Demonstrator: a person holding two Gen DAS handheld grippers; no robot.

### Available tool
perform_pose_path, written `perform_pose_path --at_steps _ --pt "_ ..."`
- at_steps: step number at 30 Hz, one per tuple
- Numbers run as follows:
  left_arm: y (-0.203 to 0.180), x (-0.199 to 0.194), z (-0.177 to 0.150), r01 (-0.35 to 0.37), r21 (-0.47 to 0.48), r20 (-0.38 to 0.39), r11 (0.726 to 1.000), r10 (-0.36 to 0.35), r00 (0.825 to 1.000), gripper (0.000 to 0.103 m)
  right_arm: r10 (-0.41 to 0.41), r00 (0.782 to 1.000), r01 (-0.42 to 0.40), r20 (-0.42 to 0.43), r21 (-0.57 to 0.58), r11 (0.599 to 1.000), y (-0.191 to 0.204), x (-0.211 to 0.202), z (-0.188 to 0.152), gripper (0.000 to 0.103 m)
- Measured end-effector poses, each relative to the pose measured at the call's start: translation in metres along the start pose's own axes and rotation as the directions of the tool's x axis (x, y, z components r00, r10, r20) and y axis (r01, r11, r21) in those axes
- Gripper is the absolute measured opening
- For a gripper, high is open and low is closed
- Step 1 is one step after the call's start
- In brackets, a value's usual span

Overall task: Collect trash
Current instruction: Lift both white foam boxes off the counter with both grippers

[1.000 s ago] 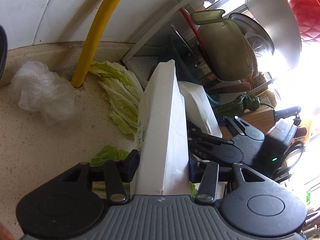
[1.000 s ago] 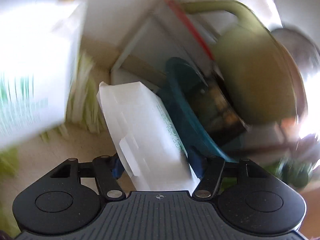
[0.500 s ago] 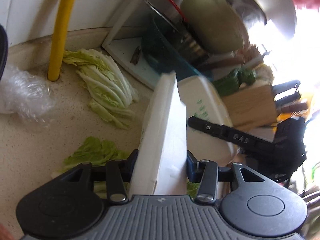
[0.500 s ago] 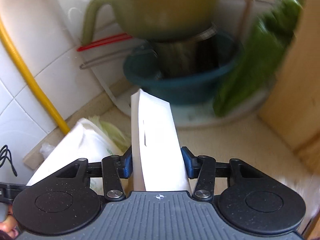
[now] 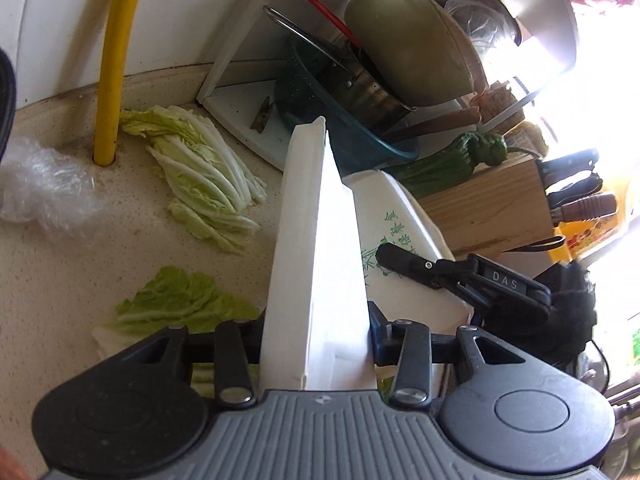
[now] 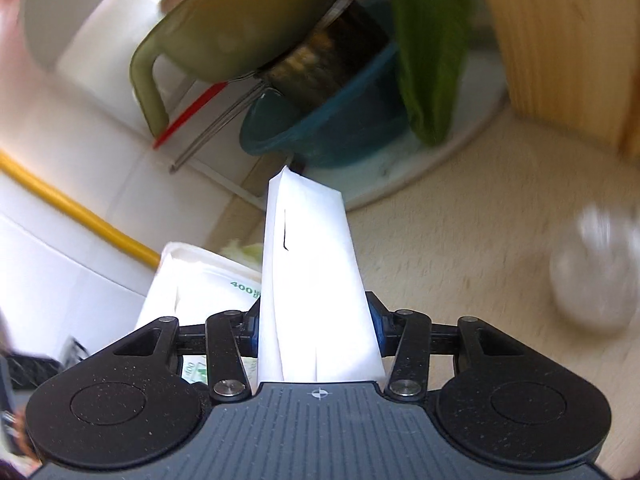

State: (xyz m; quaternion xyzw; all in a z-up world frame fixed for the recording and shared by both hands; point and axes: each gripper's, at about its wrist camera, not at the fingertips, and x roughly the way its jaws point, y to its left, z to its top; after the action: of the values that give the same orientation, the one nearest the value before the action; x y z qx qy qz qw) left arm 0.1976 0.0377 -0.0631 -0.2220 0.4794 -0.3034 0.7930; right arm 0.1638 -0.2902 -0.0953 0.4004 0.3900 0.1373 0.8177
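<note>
My left gripper (image 5: 316,322) grips a white carton (image 5: 316,240) that stands up edge-on between its pads, and the jaws are closing tighter on it. Just to its right, a finger (image 5: 424,268) of my right gripper lies across a second white carton (image 5: 400,212) with green print. In the right wrist view my right gripper (image 6: 316,326) is shut on that carton (image 6: 308,264), squeezed narrow; the left one's carton (image 6: 200,280) shows at lower left. Cabbage leaves (image 5: 200,176), a torn leaf (image 5: 180,304) and crumpled clear plastic (image 5: 36,188) lie on the beige counter (image 5: 60,280).
A yellow pipe (image 5: 112,60) rises from the counter by the tiled wall. Behind the cartons a white dish rack holds a teal colander (image 5: 360,136) and a green jug (image 5: 404,40). A wooden knife block (image 5: 488,212) with green peppers (image 5: 480,148) stands right. Something clear and blurred (image 6: 592,276) lies on the counter.
My right gripper has rolled far over with its carton and swung across the counter, squeezing the carton narrower. My left gripper has drawn back and up a little, still holding its carton.
</note>
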Motion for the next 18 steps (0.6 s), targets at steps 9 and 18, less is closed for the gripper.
perform_pose_path --at_steps 9,18 --pt "-0.004 -0.011 -0.011 -0.018 -0.030 0.022 0.999 0.018 1.000 0.038 0.136 0.991 -0.136 0.012 0.153 0.979 -0.026 -0.013 -0.026 0.055" --pt "-0.021 -0.039 -0.016 -0.003 -0.004 0.092 1.000 0.003 0.996 0.038 0.232 0.970 -0.240 0.070 0.138 0.961 -0.012 -0.040 -0.029 0.055"
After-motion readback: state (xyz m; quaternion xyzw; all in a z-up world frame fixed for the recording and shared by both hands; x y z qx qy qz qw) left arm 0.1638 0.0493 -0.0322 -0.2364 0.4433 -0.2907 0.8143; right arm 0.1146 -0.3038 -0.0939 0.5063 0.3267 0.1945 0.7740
